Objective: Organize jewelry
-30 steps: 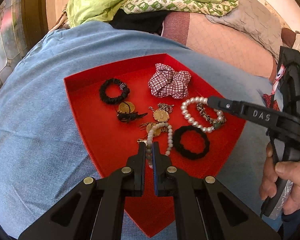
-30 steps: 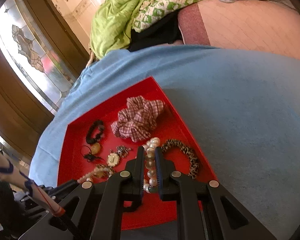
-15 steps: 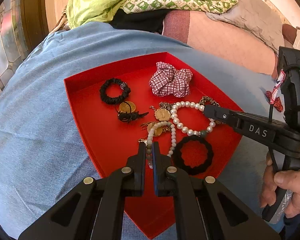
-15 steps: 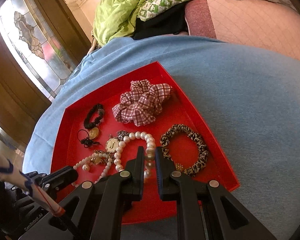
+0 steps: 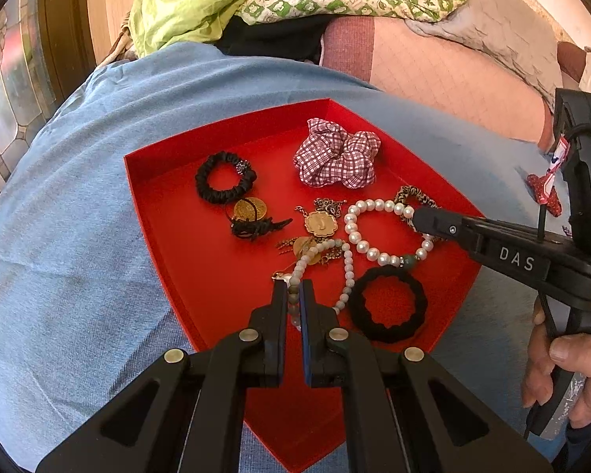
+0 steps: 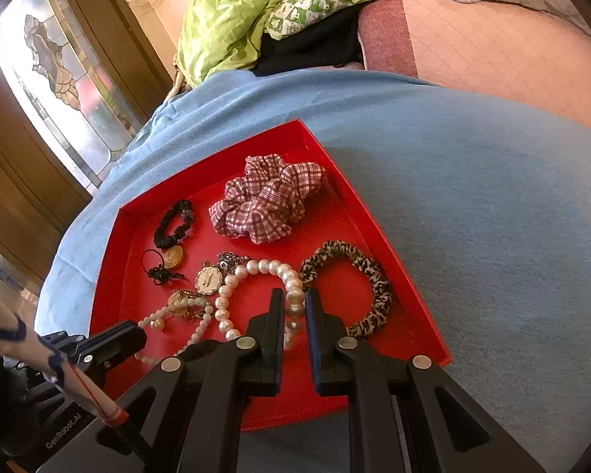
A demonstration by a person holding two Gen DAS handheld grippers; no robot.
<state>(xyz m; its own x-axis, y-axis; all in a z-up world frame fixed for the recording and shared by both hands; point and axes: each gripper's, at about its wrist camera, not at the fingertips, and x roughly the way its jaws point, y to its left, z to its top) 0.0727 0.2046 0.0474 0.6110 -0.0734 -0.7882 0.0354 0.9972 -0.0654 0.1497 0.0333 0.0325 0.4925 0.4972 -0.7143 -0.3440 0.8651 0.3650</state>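
Looking along the left gripper (image 5: pixel 294 295), seeing its jaws nearly closed and pinching the thin bead strand (image 5: pixel 344 272) near the front of the red tray (image 5: pixel 169 213) on the blue cloth (image 5: pixel 59 236). Looking along the right gripper (image 6: pixel 294 307), seeing its jaws a little apart around the pearl bracelet (image 6: pixel 256 272) at the tray's middle, perhaps just touching it, with the leopard scrunchie (image 6: pixel 358 272) lying just beside.

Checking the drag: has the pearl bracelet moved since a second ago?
Yes. The pearl bracelet has slid left, off the leopard hair tie, toward the gold pendant.
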